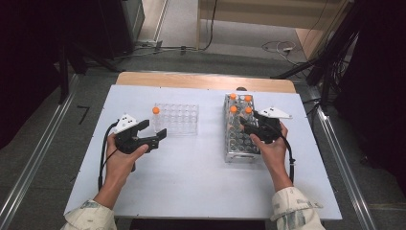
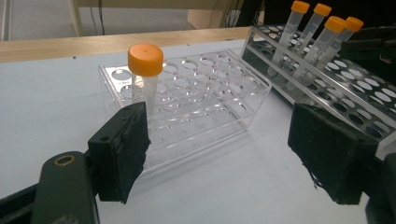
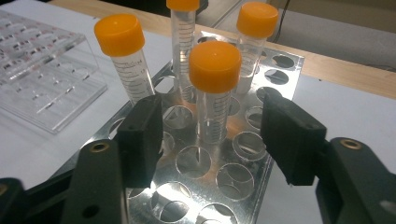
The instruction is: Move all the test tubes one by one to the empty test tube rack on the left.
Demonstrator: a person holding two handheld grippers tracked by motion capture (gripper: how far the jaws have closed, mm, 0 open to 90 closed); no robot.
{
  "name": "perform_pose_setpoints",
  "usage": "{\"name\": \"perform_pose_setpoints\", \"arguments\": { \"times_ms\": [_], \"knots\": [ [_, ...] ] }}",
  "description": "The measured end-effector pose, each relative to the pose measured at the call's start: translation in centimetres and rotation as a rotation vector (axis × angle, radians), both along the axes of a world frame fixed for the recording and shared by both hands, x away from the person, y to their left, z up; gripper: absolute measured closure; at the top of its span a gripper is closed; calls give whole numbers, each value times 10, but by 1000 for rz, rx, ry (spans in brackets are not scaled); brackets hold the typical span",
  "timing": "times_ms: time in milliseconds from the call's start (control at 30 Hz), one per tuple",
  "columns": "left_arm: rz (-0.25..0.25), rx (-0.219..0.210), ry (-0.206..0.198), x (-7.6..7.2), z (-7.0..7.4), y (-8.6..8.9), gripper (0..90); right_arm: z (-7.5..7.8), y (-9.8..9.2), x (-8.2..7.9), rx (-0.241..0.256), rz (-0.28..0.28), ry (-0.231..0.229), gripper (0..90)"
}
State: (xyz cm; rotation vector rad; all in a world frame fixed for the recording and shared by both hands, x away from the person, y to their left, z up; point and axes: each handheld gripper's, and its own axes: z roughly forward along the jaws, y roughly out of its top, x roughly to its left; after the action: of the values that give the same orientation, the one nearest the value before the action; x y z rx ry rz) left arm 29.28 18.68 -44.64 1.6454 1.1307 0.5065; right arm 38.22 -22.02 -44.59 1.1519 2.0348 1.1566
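High view: five orange-capped tubes (image 1: 233, 109), two racks (image 1: 177, 118).

Shiny metal rack (image 3: 261, 140), clear plastic rack (image 2: 205, 93).

Table (image 1: 191, 177): pale blue-white top, bare wood strip along the far edge. Two racks sit directly on it, well apart. Clear plastic rack (image 1: 176, 119) left of centre, metal rack (image 1: 241, 128) to its right, long axis running away from the person. Dark spot at the far edge behind the metal rack, probably a small object, too blurred to tell
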Motion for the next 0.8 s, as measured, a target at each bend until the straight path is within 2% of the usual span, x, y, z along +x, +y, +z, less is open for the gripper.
{"name": "perform_pose_setpoints", "arguments": {
  "times_ms": [200,633,800],
  "knots": [
    [0,-3,0,0,0,0,214,-3,1,5,0,34,13,493],
    [-1,3,12,1,-3,-1,214,-7,0,10,19,38,33,618],
    [-5,5,19,2,-5,-2,216,-7,-1,11,16,31,30,697]
  ]
}}
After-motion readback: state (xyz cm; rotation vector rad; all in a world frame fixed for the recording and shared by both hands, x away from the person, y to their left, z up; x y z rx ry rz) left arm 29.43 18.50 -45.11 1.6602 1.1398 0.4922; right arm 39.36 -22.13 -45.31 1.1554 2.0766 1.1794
